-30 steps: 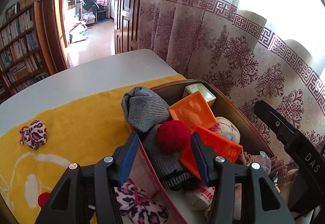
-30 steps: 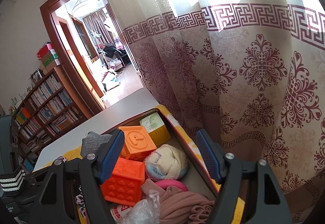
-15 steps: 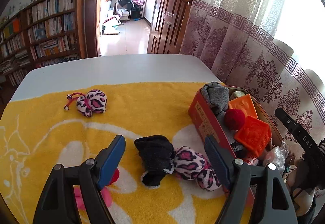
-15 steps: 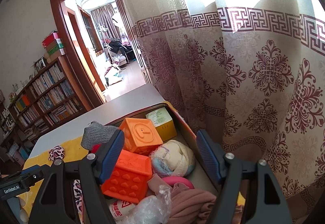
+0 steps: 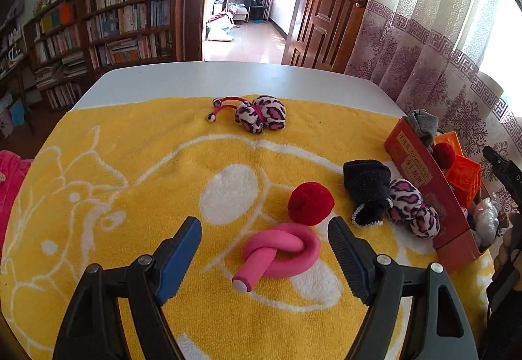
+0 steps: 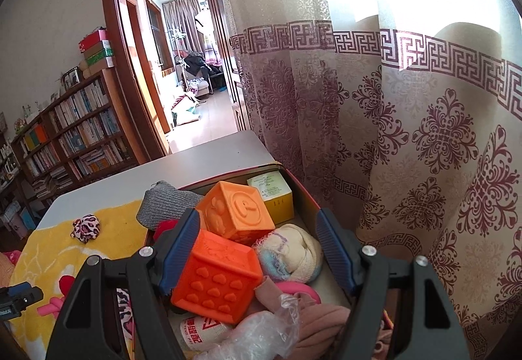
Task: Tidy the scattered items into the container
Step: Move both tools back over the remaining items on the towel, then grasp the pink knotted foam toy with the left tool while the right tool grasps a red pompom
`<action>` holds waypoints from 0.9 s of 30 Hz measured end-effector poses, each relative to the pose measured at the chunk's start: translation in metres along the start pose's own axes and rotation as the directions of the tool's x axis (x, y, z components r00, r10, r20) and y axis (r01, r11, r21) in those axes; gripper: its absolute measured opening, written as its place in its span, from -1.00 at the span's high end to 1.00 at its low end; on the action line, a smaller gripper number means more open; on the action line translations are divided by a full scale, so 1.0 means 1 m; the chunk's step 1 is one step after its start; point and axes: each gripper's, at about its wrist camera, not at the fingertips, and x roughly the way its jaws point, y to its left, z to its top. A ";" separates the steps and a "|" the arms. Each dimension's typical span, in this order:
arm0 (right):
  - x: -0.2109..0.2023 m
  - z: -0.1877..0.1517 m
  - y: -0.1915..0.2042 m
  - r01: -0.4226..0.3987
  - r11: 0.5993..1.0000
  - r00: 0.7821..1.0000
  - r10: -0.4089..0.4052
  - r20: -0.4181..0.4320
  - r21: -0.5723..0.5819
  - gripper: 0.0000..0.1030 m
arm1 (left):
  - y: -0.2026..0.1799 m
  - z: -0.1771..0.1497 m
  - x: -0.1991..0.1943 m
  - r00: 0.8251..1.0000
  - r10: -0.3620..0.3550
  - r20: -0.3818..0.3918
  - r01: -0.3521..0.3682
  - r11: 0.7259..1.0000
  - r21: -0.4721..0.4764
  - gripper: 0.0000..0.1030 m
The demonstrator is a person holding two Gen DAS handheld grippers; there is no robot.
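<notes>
Yellow towelling with a white cartoon print covers my table (image 5: 228,79), with bookshelves (image 5: 107,23) and an open doorway behind it and a patterned curtain (image 6: 407,131) to one side.

My left gripper (image 5: 264,249) hangs above the yellow towel (image 5: 130,164) with its jaws spread wide and nothing between the pads. Just ahead of it, inside the span of the fingers, lies a knotted pink foam tube (image 5: 280,254). Touching the tube's far side is a red pompom (image 5: 310,203). Further right sit a black sock (image 5: 368,190) and a leopard-print scrunchie (image 5: 412,208), the scrunchie right against the red box (image 5: 427,193). Another leopard-print scrunchie with pink bobbles (image 5: 259,113) lies well apart near the towel's far edge. The box wall carries yellow labels with East Asian characters I cannot read.

My right gripper (image 6: 257,249) hovers over the box's open top, jaws apart and gripping nothing. Below it are two orange embossed cubes (image 6: 222,275), a cream knitted bundle (image 6: 297,254), a yellow carton (image 6: 274,193) with tiny illegible print, a grey sock (image 6: 163,208) draped over the rim, crumpled clear plastic (image 6: 261,334) and a white bottle (image 6: 202,329) with red characters.
</notes>
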 end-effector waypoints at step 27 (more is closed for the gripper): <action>-0.041 -0.038 0.138 -0.288 0.942 0.953 0.263 -0.152 -0.173 -0.54 | -0.010 -0.019 0.040 0.996 -0.048 -0.074 0.054 0.994 0.090 -0.24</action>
